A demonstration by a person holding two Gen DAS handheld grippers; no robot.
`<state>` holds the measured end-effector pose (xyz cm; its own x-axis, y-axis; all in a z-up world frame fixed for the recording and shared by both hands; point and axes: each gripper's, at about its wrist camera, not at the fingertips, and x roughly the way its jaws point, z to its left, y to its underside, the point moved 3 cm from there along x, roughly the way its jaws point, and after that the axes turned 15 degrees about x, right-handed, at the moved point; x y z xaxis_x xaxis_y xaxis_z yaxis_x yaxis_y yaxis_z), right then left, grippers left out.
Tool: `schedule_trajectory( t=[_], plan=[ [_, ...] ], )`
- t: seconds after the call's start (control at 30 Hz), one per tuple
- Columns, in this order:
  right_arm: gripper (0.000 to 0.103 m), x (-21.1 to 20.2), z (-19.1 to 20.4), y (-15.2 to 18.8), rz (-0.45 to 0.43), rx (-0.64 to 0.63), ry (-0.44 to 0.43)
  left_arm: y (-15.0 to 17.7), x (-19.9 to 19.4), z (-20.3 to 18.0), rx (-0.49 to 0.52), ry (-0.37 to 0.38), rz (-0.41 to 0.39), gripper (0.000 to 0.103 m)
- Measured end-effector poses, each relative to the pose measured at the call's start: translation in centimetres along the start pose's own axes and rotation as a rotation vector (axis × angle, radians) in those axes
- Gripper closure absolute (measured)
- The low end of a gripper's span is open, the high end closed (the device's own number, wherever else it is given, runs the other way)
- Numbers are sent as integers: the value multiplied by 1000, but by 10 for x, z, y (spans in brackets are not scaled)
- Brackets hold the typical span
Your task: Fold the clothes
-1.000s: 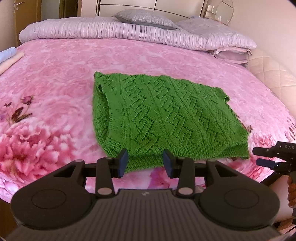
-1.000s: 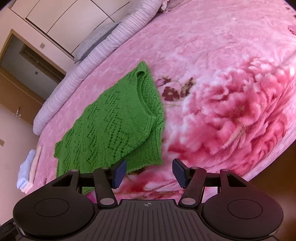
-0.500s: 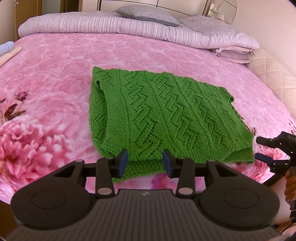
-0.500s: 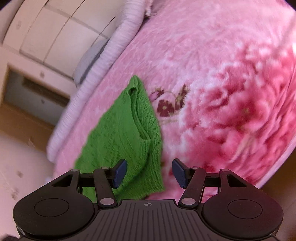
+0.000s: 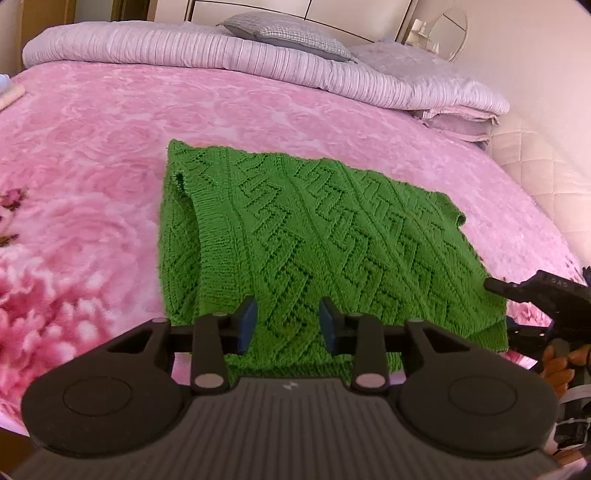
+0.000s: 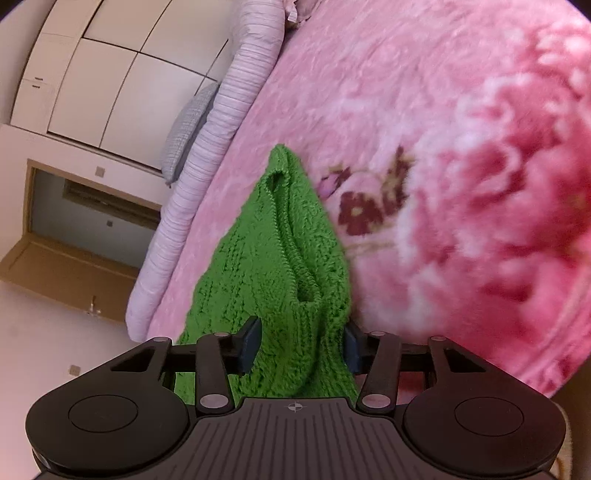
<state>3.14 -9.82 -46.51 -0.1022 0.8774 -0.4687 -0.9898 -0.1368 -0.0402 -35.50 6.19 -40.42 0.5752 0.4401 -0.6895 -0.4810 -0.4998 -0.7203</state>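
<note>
On the pink floral blanket [image 5: 110,155] of the bed, seen from my left wrist, the green knitted sweater [image 5: 303,236] lies flat and folded, its patterned face up and its near edge toward me. My left gripper [image 5: 288,320] hangs over that near edge with its blue pads [image 5: 246,322] apart and closing in; green knit shows in the gap between them, but whether the pads touch it I cannot tell. At the right edge of this view my right gripper [image 5: 524,295] reaches in at the sweater's near right corner, with a bit of my hand [image 5: 561,365] behind it; its fingers are too small and dark here to read. A long lilac rolled quilt [image 5: 221,55] runs across the head of the bed, a grey pillow [image 5: 288,33] on it.

From my right wrist the scene is tilted and partly blurred. Here the sweater [image 6: 280,273] shows edge-on, a ribbed opening facing the camera, which the left view hides. My right gripper [image 6: 301,347] has the bunched corner between its pads, which are closing; the right pad is partly buried behind the knit. Only this view shows the white wardrobe doors [image 6: 110,74] and a wooden doorway [image 6: 74,229] beyond the quilt [image 6: 207,177].
</note>
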Motion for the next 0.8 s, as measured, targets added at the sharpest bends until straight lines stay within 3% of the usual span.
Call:
schedule_trajectory(
  t=[0.07, 0.1, 0.13, 0.27, 0.33, 0.43, 0.5, 0.6, 0.7, 0.8],
  plan=[
    [54, 2, -1, 1, -2, 0, -13, 1, 4, 2, -3, 4, 0, 73],
    [63, 2, -1, 3, -6, -16, -4, 3, 6, 4, -5, 5, 5, 73],
    [82, 3, -1, 4, -11, -37, 22, 4, 9, 5, -5, 4, 13, 73],
    [85, 9, 21, 5, -4, -118, 190, 7, 18, 7, 24, -19, 43, 78],
    [87, 17, 51, 19, -29, -295, 311, 7, 17, 9, 16, -8, 41, 78],
    [87, 26, 104, 63, -123, -734, 405, 9, 12, 16, -31, 20, 29, 80],
    [88, 30, 129, 102, -166, -982, 373, 11, 5, 23, -87, 47, 16, 80],
    [88, 40, 152, 162, -144, -1265, 263, 14, -8, 38, -171, 77, -13, 81],
    [88, 58, 152, 210, -34, -1418, 178, 18, -19, 54, -247, 101, -37, 81],
    [84, 84, 138, 234, 128, -1428, 172, 24, -27, 67, -313, 118, -50, 81]
  ],
)
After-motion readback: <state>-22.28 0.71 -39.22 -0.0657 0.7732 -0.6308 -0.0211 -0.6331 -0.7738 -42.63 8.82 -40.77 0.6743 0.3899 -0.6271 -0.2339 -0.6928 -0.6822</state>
